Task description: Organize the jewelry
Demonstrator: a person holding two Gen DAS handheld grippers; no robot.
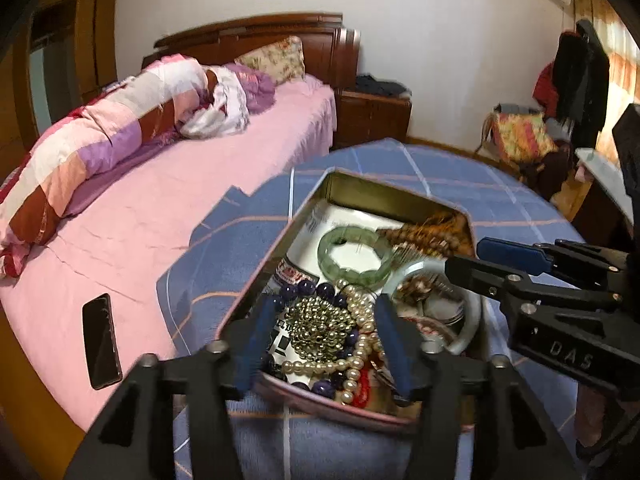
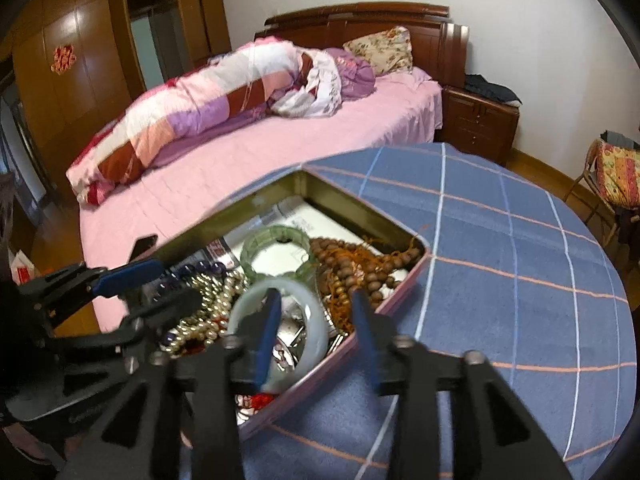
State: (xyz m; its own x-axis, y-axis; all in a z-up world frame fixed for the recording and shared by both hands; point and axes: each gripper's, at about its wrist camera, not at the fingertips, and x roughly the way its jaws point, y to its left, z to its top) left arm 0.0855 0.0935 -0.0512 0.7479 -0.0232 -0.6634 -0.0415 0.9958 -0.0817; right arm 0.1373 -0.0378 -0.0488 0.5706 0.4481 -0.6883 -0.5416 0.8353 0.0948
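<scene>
An open tin box [image 1: 384, 188] [image 2: 360, 200] sits on the blue checked tablecloth, full of jewelry. A green bangle [image 1: 354, 254] [image 2: 276, 236] and brown wooden beads [image 1: 432, 236] [image 2: 360, 268] lie at its far end. Nearer are a gold bead cluster [image 1: 320, 328], a pearl strand [image 1: 360, 320], purple beads [image 1: 296, 290] and a white bangle [image 1: 474, 320] [image 2: 318, 332]. My left gripper [image 1: 325, 344] [image 2: 176, 284] is open, its fingers straddling the gold cluster and pearls. My right gripper [image 2: 316, 334] [image 1: 466, 258] is open over the white bangle, whose near rim lies between the fingers without being pressed.
The round table's blue cloth [image 2: 500, 260] stretches to the right of the box. A pink bed [image 1: 160, 208] with a rolled quilt lies to the left, a dark phone [image 1: 102, 340] on it. A nightstand [image 2: 480, 120] and a cushioned chair [image 2: 616, 172] stand beyond.
</scene>
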